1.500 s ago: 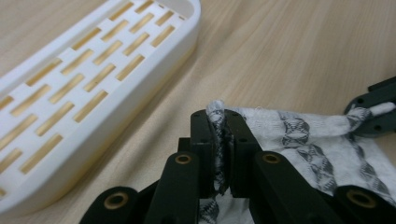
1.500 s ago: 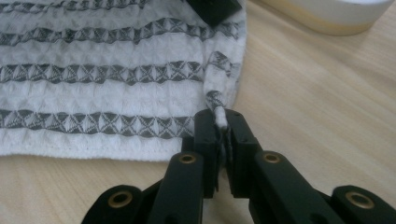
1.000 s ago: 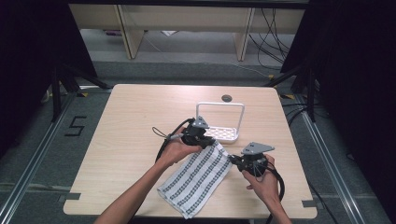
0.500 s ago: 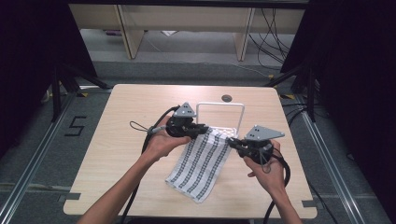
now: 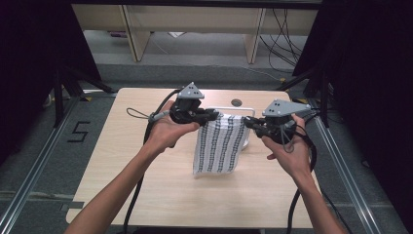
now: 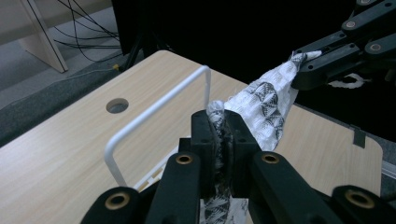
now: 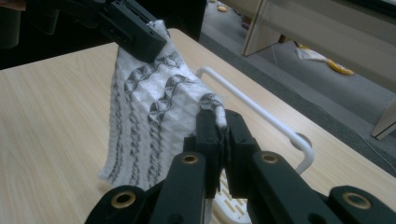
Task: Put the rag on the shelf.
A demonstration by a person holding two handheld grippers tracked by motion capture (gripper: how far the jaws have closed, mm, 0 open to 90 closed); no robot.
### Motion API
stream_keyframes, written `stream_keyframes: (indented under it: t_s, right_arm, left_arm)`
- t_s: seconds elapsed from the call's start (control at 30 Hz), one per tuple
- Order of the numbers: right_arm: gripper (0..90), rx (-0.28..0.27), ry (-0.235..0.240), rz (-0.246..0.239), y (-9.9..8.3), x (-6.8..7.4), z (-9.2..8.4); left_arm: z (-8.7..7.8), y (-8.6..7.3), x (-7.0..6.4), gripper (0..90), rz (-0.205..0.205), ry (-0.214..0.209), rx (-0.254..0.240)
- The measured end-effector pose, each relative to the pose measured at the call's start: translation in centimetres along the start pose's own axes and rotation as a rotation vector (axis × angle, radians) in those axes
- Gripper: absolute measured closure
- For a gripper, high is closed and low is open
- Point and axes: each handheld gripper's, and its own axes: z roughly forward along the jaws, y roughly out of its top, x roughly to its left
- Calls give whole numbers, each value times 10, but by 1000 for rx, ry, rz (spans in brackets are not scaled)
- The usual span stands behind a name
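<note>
The hanging cloth [image 5: 220,144] conceals the near part of the white rack [image 5: 249,127] and the table [image 5: 146,185] behind it. In both gripper views, the closed jaws cover the pinched cloth corners.

The surface [image 5: 146,170] is a pale wood-grain top with rounded corners, standing on a grey floor [image 5: 44,161]. A round cable hole [image 5: 236,103] pierces it near the far edge, at about the middle. A white wire rack [image 5: 248,127] stands directly on it just in front of that hole, its hoop-shaped bar upright and its slatted base flat on the wood, as the right gripper view shows. Black cables cross the near edge.
</note>
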Motion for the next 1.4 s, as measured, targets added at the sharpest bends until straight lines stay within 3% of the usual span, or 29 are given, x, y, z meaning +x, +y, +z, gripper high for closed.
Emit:
stream_keyframes:
  t_s: [0.03,0.27,0.37,0.43,0.53,0.6,0.77,1.03,1.13,1.4]
  right_arm:
    - [870,8,19,15,3,-2,-1]
    - [870,-4,-19,15,24,-20,-6]
    - [870,-12,-16,18,28,-26,-6]
    - [869,-23,-44,6,32,-33,-5]
    - [869,-12,-47,36,39,-42,-4]
    - [869,-30,-67,27,45,-53,0]
    - [869,-26,-69,39,52,-62,2]
    - [869,-36,-80,61,73,-79,13]
    - [869,-42,-97,68,80,-85,18]
    - [867,-5,-123,89,86,-107,43]
  left_arm:
    - [0,4,1,841,3,5,-5]
    - [0,31,7,838,-3,35,-24]
    - [3,36,9,837,-10,38,-43]
    - [7,41,12,837,-13,41,-44]
    - [13,47,16,835,-18,49,-52]
    - [18,50,20,836,-34,49,-63]
    - [25,56,28,835,-66,54,-83]
    - [27,74,44,836,-80,85,-112]
    - [34,76,53,836,-92,79,-131]
    - [55,76,75,832,-110,116,-117]
